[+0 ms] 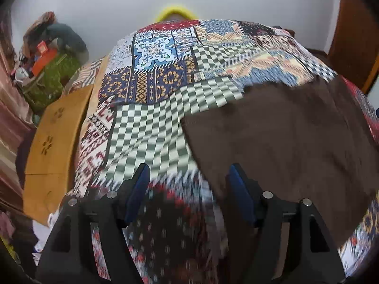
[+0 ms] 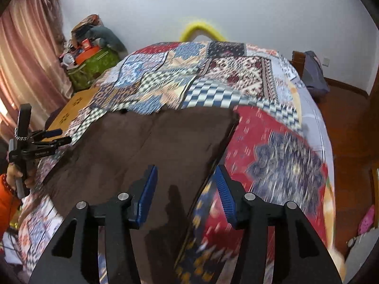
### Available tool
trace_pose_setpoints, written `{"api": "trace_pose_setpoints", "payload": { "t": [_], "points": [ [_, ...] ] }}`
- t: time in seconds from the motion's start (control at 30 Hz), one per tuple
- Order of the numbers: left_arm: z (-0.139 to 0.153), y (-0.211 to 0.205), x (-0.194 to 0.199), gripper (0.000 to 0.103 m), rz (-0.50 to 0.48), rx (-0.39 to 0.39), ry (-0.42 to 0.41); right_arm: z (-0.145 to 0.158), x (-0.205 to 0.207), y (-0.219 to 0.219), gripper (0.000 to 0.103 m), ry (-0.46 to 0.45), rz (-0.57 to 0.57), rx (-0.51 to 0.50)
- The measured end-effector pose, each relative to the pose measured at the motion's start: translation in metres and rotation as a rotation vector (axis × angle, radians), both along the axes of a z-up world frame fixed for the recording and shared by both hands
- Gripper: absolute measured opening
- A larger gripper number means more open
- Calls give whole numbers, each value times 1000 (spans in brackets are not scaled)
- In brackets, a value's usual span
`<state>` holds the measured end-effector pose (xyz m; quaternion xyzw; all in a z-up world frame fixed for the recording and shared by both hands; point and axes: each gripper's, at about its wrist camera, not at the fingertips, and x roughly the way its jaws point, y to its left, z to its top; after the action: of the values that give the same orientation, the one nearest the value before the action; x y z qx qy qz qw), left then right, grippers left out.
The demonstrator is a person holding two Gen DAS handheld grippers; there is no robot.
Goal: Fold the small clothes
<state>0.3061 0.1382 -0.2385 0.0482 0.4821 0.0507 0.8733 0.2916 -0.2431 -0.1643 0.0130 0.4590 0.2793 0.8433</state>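
A dark brown garment (image 2: 154, 137) lies flat on the patchwork bedspread (image 2: 236, 78). In the left wrist view the same brown garment (image 1: 284, 137) fills the right half. My left gripper (image 1: 189, 177) stands open over the garment's near left edge, with its right pad above the cloth and its left pad above the bedspread (image 1: 151, 127). My right gripper (image 2: 187, 179) is open too, and the garment's near right edge runs between its blue pads without being pinched. The right wrist view also shows the left gripper (image 2: 55, 137) at the far left, held by a hand in an orange sleeve.
A tan board (image 1: 54, 142) rests along the bed's left side. Behind it stand a green bag and piled clutter (image 2: 94, 56) by a pink curtain (image 2: 28, 54). A yellow curved thing (image 2: 201, 29) shows past the bed's far end. Wooden floor (image 2: 350, 123) and a grey bag (image 2: 315, 75) are on the right.
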Motion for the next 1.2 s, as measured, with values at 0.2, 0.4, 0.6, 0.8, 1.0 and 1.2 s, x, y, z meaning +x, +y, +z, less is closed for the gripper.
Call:
{"api": "trace_pose_setpoints", "payload": {
  "t": [0.2,0.4,0.6,0.8,1.0,1.2],
  "points": [
    [-8,-3,-45,71,8,-80,62,-25,-46,-5,47,115,-17,20],
    [-23,-1,-67,33,21,-303,127,-46,-65,2,49,149,-38,41],
    [-25,-18,-78,7,-8,-322,124,-47,-52,-3,20,182,-88,137],
    [5,-28,-86,18,-80,-221,83,-42,-44,-14,17,145,-62,94],
    [30,-16,-42,55,-68,-153,-10,-30,-30,-26,15,98,-29,7],
    [20,-39,27,56,-180,-134,4,-21,9,-41,15,65,-13,-111]
  ]
}}
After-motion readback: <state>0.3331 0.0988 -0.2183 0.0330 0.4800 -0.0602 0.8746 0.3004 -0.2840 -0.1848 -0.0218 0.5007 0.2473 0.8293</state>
